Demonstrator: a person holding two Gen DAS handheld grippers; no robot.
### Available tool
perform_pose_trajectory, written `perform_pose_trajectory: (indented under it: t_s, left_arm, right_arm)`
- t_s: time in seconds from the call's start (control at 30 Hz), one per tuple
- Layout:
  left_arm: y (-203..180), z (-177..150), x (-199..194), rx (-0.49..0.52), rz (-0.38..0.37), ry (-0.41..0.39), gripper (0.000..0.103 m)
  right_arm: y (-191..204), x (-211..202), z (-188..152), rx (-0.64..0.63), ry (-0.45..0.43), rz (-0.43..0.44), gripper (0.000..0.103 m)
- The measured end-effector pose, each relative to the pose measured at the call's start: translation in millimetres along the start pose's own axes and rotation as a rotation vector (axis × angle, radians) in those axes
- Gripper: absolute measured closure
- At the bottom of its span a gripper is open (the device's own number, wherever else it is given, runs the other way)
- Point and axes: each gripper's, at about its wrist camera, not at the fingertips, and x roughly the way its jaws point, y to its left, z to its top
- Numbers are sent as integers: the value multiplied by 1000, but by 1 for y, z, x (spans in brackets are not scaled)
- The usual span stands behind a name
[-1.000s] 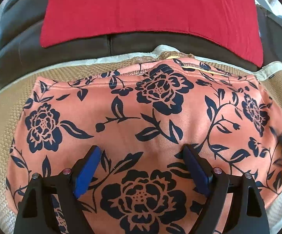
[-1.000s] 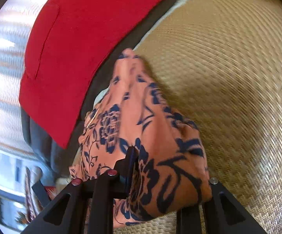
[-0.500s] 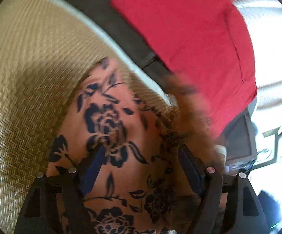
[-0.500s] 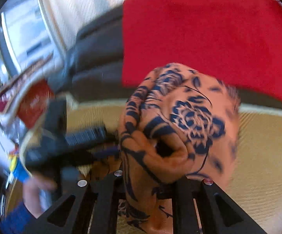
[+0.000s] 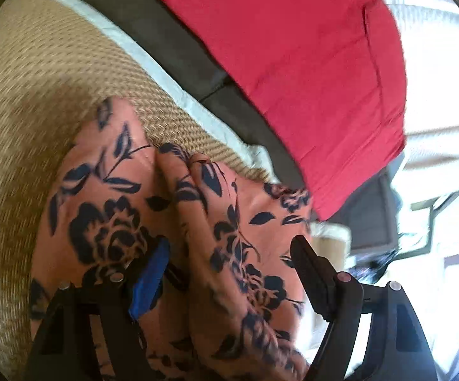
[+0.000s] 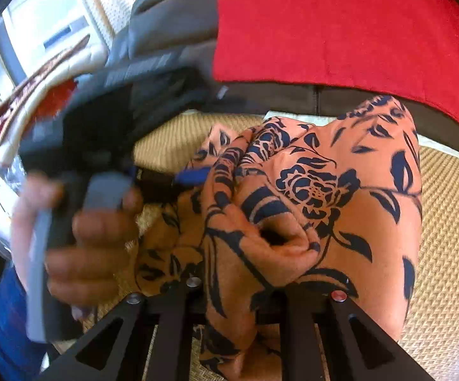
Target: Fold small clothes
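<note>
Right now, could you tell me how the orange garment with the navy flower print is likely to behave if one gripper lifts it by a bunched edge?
The orange garment with the navy flower print is probably floppy: it creases and drapes over the woven straw mat. It looks thin, so likely light. Where the right gripper bunches it, loose cloth would probably sag.

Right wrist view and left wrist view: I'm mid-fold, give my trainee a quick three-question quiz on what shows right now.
1. True or false: the right claw is shut on the orange cloth with dark blue flowers.
2. What lies on the dark sofa behind the woven straw mat? A) a red cloth B) a white towel C) a green cushion
3. Fill in: the left claw stands ___ with the floral cloth between its fingers.

Key: 1 true; 2 A, the red cloth; 3 open.
</note>
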Motion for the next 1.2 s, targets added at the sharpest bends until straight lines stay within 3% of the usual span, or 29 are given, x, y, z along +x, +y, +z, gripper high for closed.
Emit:
perform_pose_trajectory:
  t_s: [0.03, 0.07, 0.1, 0.17, 0.23, 0.33, 0.4, 0.53, 0.6, 0.9, 1.0, 1.2]
  left_arm:
    - [-4, 4, 9, 33, 41, 16, 26]
    - [-7, 7, 16, 61, 81, 31, 52]
    - [-10, 10, 23, 92, 100, 60, 88]
    - [-19, 16, 26, 156, 126, 78, 87]
    - [-44, 16, 2, 283, 80, 13, 88]
    - [-48, 17, -33, 376, 20, -71, 88]
    - [-22, 23, -29, 358, 62, -40, 88]
    - [26, 30, 1, 323, 188, 44, 88]
    - [31, 32, -4, 306, 148, 37, 87]
    - [45, 44, -2, 296, 113, 74, 84]
    - [43, 47, -11, 329, 141, 82, 85]
    - [41, 47, -16, 313, 174, 79, 81]
  right_arm:
    - [3, 0, -2, -18, -2, -15, 90]
    - [6, 0, -3, -32, -4, -25, 90]
    - [10, -2, 1, -41, -8, -31, 90]
    - [19, -9, 9, -72, -22, -49, 90]
    - [29, -27, 9, -99, -53, -63, 90]
    - [48, -42, 15, -151, -114, -80, 90]
    - [63, -36, 14, -202, -114, -107, 90]
    - [82, 27, 3, -264, 11, -134, 90]
    - [90, 43, -4, -282, 29, -157, 88]
    - [126, 37, -20, -355, -18, -199, 73]
    - [146, 36, -37, -420, -70, -224, 64]
    - [157, 44, -56, -466, -96, -245, 64]
